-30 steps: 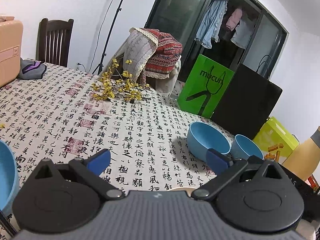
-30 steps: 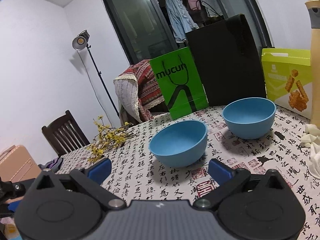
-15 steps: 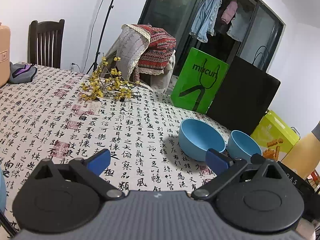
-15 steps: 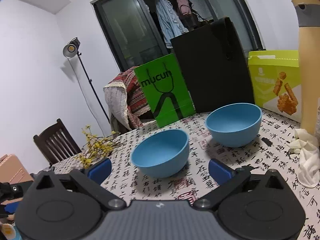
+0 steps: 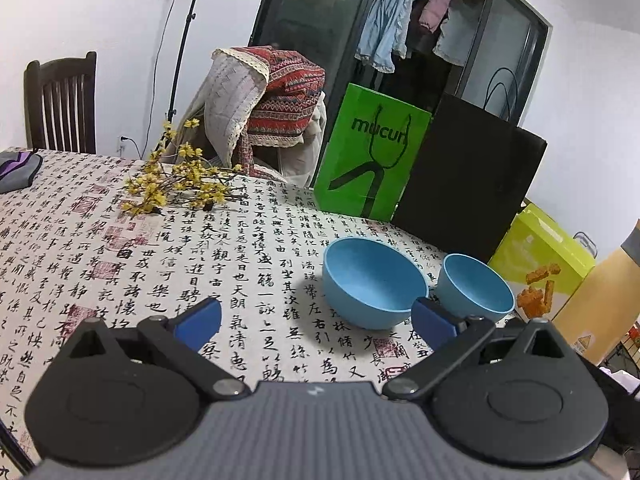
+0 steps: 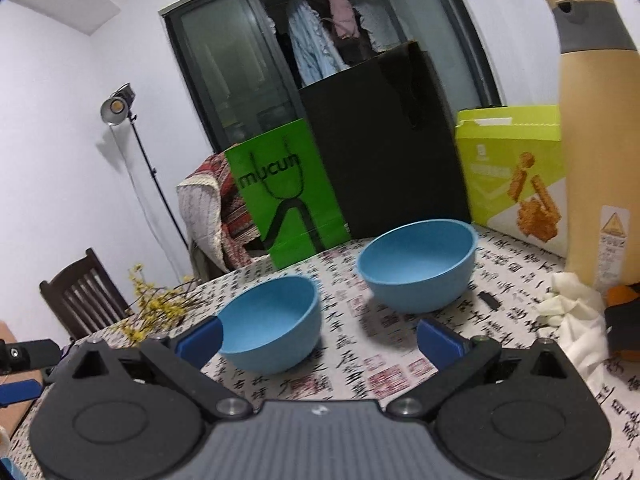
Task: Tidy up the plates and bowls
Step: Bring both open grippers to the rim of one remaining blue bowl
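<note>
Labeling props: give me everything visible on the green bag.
The green bag is a flat, glossy paper carrier printed "mucun" in dark letters over a dark forked graphic, with thin dark cord handles hanging down its front. It stands upright at the table's far edge, beside the black bag, behind both blue bowls. Neither gripper touches it.

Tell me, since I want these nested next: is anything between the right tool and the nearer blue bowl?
Nothing visible. The right tool, open, faces the nearer blue bowl over bare tablecloth.
</note>
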Demonstrator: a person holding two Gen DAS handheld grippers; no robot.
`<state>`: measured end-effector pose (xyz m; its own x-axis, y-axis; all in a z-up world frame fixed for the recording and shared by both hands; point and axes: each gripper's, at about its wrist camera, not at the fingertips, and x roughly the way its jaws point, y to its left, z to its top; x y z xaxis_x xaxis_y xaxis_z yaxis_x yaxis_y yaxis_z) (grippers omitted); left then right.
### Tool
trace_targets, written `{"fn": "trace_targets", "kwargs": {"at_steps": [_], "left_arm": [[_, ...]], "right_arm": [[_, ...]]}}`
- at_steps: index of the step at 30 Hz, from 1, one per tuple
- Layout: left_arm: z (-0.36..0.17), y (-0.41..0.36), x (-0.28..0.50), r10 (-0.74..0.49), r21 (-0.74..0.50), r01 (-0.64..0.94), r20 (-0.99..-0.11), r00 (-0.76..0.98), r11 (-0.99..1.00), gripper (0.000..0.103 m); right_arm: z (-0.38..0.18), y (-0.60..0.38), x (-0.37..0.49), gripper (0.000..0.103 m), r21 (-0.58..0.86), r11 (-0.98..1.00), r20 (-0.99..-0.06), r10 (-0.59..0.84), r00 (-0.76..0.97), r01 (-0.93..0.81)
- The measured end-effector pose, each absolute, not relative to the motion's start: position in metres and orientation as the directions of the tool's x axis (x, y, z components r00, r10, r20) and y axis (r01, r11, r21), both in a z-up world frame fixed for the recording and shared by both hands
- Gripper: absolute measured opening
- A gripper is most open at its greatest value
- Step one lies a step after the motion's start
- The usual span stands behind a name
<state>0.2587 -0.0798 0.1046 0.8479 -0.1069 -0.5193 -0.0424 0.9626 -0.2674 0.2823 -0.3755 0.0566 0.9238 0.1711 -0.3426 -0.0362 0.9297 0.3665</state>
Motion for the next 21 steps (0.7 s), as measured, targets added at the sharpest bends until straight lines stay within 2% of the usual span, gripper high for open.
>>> {"fn": "trace_targets", "kwargs": {"at_steps": [5, 9, 21], "left_arm": [[0.108, -0.089, 0.275, -0.117, -0.266, -0.038, -0.544, 0.831, 0.963, 0.103], [0.112, -0.099, 0.283, -0.109, -0.230, -0.019, -0.527, 0.843, 0.973, 0.103], [0.119, -0.105, 0.322, -0.078, -0.205, -0.044, -0.548, 0.833, 0.978, 0.103]], "right_arm": [[0.062, -0.390, 0.283, 0.103, 0.346, 0.938, -0.327, 0.134, 0.935, -0.013], [0.066, -0.397, 0.286, 0.103, 0.326, 0.945, -0.322, 0.113, 0.940, -0.002], [0.076, -0.368, 0.328, 0.103, 0.310, 0.950, -0.355, 0.141, 0.924, -0.026]]}}
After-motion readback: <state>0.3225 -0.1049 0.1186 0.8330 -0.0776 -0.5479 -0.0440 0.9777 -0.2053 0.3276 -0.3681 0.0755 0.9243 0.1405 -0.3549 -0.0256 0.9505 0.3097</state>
